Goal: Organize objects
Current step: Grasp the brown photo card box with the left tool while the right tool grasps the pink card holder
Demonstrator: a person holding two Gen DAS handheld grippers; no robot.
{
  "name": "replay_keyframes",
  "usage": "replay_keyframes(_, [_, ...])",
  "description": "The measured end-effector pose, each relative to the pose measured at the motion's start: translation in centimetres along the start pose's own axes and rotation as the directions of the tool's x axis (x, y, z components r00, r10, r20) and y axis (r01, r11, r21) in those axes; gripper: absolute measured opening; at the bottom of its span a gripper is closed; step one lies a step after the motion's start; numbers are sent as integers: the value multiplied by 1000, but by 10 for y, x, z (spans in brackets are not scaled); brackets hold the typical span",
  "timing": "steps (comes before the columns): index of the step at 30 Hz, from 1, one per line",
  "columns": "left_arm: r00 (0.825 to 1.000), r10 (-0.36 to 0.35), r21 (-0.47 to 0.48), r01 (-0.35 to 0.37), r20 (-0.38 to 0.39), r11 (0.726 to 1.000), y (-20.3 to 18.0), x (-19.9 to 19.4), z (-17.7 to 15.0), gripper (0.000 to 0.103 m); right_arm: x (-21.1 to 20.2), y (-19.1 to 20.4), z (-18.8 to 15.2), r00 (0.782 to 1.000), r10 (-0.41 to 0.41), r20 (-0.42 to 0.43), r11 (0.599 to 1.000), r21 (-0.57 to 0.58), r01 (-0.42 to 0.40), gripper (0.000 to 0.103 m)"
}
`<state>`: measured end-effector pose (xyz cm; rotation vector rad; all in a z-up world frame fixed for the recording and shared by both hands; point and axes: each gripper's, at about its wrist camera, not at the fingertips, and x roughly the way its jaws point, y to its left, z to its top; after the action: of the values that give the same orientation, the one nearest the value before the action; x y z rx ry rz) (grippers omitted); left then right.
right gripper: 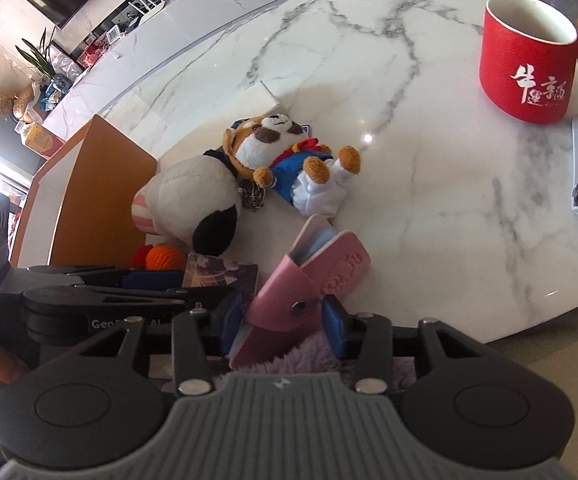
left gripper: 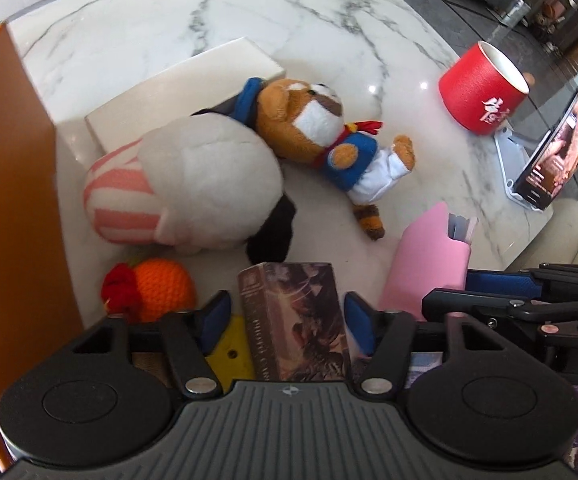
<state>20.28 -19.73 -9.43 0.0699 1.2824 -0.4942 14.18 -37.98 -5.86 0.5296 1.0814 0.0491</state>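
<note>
Left claw (left gripper: 287, 312): blue pads open wide, dark box (left gripper: 295, 320) btwn them at bottom middle, gaps both sides, not squeezed. Right claw (right gripper: 283, 316): pads tight on pink case (right gripper: 313, 276), lower middle, case tilted up. Bear (left gripper: 329, 136) + white dog (left gripper: 209, 184) lie mid frame on table (left gripper: 149, 12). Orange ball (left gripper: 165, 288) lower left. Red mug (right gripper: 529, 68) upper right.

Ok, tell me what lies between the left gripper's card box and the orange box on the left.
The left gripper has the card box between its pads. Toward the orange box, the crocheted orange toy sits directly in the path, with the big white plush just behind it. Lifting over them looks safest.
</note>
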Motion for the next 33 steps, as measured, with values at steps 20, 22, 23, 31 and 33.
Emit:
replay_keyframes(20, [996,-85,-11,86,32,996,-19,-4,-21,28,15,-29,-3,1000,-24,-6,969,247,25,35])
replay_keyframes(22, [995,-88,-15,88,38,996,-17,-4,-23,27,13,-28,-4,999,-35,-1,970,240,35,34])
replay_keyframes(23, [995,-86,-16,86,43,996,-17,-5,-23,27,12,-26,-5,999,-42,5,972,230,39,33])
replay_keyframes(31, [984,-82,-22,86,157,996,-12,-39,-29,26,-10,8,-10,991,-86,102,994,75,78,27])
replay_keyframes(33, [976,-88,-28,95,200,995,-8,-58,-32,26,-19,22,-10,988,-86,129,996,26,84,25])
